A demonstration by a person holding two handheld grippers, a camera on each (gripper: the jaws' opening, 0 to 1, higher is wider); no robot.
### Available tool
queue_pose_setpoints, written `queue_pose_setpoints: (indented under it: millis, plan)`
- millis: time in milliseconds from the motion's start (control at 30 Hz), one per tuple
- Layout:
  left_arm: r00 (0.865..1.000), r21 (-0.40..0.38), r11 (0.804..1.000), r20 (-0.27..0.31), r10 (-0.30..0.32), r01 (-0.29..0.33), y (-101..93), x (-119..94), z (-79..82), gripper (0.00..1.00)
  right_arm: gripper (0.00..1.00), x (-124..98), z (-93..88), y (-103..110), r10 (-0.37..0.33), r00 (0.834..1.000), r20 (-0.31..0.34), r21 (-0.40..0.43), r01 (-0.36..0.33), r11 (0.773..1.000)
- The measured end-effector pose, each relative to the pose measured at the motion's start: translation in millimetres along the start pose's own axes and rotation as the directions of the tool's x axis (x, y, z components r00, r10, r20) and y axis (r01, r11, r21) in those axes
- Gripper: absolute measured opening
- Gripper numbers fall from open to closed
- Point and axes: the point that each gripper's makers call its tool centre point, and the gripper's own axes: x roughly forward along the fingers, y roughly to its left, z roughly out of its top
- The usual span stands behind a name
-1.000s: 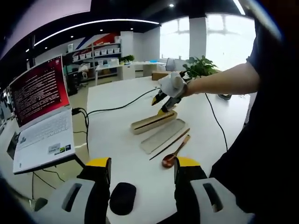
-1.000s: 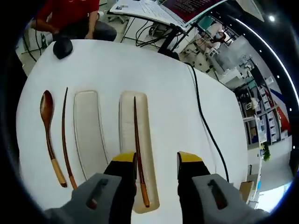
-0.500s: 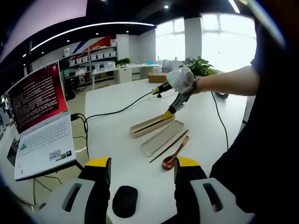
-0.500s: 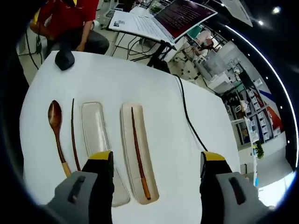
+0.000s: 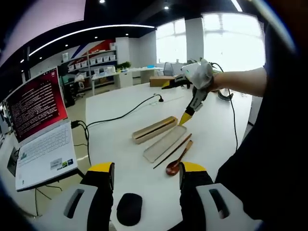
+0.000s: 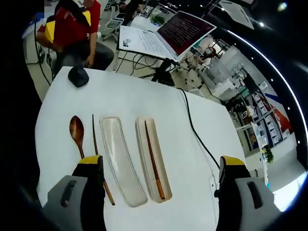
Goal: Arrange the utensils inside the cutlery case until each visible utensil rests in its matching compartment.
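Observation:
The cutlery case lies in two halves side by side on the white table (image 6: 144, 96). One half (image 6: 162, 166) (image 5: 155, 129) holds a dark wooden chopstick (image 6: 153, 159). The other half (image 6: 120, 163) (image 5: 166, 143) is empty. Beside it lie a loose chopstick (image 6: 95, 137) (image 5: 172, 150) and a wooden spoon (image 6: 76, 131) (image 5: 177, 160). My right gripper (image 6: 161, 163) (image 5: 177, 102) hangs above the halves, open wide and holding nothing. My left gripper (image 5: 147, 173) is open at the near table edge, far from the case.
A black mouse (image 5: 129, 209) (image 6: 78, 76) sits near the table edge. An open laptop (image 5: 38, 130) (image 6: 163, 36) stands on a stand beside the table. A black cable (image 6: 192, 130) crosses the table past the case. A person in red (image 6: 72, 29) is beyond the mouse.
My right gripper has opened from a narrow gap beside the chopstick in the case half and risen away, leaving the chopstick there. The left gripper stays open in place.

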Motion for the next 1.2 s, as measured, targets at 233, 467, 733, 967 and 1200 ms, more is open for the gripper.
queue_pose_setpoints:
  millis: [233, 467, 733, 967, 1200]
  plan:
    - [1.000, 0.007, 1.000, -0.006, -0.008, 0.008, 1.1, 3, -3.8, 0.56, 0.99, -23, 4.4, 19, -0.004, 1.000, 0.026, 0.023, 0.003, 1.000]
    - [1.000, 0.026, 0.999, -0.021, -0.020, 0.021, 1.1, 8, -4.6, 0.59, 0.99, -34, -12.8, 37, -0.001, 1.000, -0.001, 0.050, 0.001, 0.999]
    - [0.999, 0.047, 0.998, -0.030, -0.037, 0.038, -4.3, 11, -4.6, 0.64, 0.99, -40, -27.1, 55, 0.012, 0.999, -0.032, 0.092, -0.009, 0.996]
    - [1.000, 0.060, 0.998, -0.008, -0.015, 0.016, -1.1, 13, -0.4, 0.85, 0.98, -40, -34.5, 75, 0.057, 0.996, -0.067, 0.114, -0.049, 0.992]
    - [0.999, 0.022, 1.000, 0.033, 0.001, -0.002, 6.7, 12, 5.1, 1.00, 0.99, -39, -31.8, 78, 0.060, 0.996, -0.068, 0.101, -0.053, 0.993]
